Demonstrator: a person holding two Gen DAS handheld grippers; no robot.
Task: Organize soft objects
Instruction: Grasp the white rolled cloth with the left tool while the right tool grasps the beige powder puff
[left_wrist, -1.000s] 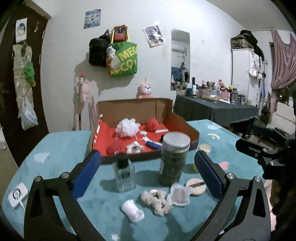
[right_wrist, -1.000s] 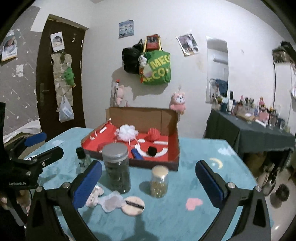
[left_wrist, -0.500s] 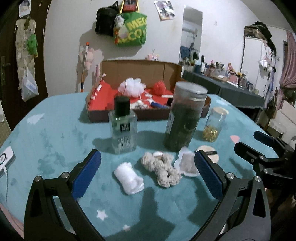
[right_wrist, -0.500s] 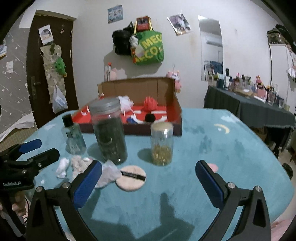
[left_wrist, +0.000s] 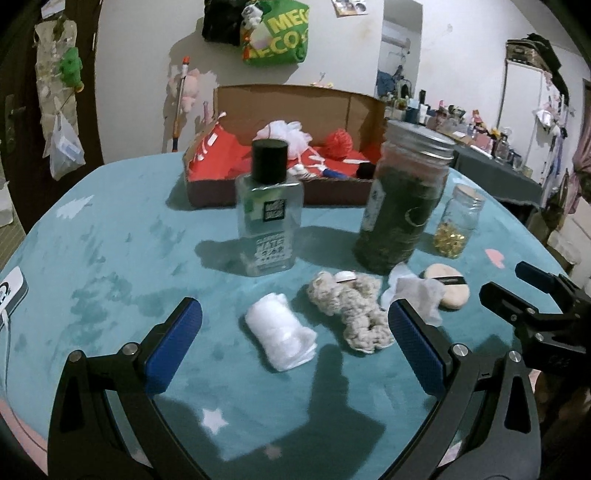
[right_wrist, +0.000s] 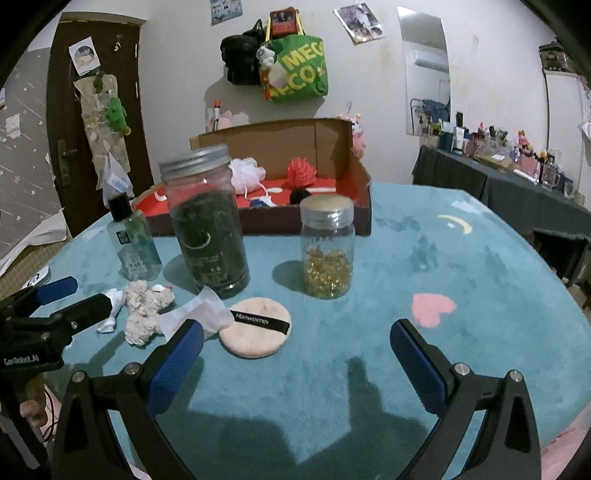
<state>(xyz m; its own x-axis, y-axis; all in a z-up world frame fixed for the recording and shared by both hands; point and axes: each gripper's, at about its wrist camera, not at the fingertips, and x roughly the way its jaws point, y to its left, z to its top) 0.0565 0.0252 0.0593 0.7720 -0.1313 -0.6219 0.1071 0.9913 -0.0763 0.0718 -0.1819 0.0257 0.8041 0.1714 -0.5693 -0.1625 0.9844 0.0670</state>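
My left claw (left_wrist: 294, 334) is released, jaws wide, with the white rolled cloth (left_wrist: 280, 336) lying between them and the beige scrunchie (left_wrist: 349, 312) just right. My right claw (right_wrist: 296, 349) is likewise spread, empty, near the powder puff (right_wrist: 255, 332). The cardboard box (right_wrist: 295, 147) stands far.

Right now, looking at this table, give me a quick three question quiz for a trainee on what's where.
1. True or false: the left gripper is shut on the white cloth roll.
2. Which lies closest to the powder puff? A the crumpled tissue; B the clear bottle; C the cardboard box.
3. Fill in: the small jar holds ____ coloured beads.

Key: 1 false, its jaws stand open with the roll between them; 2 A; 3 gold.
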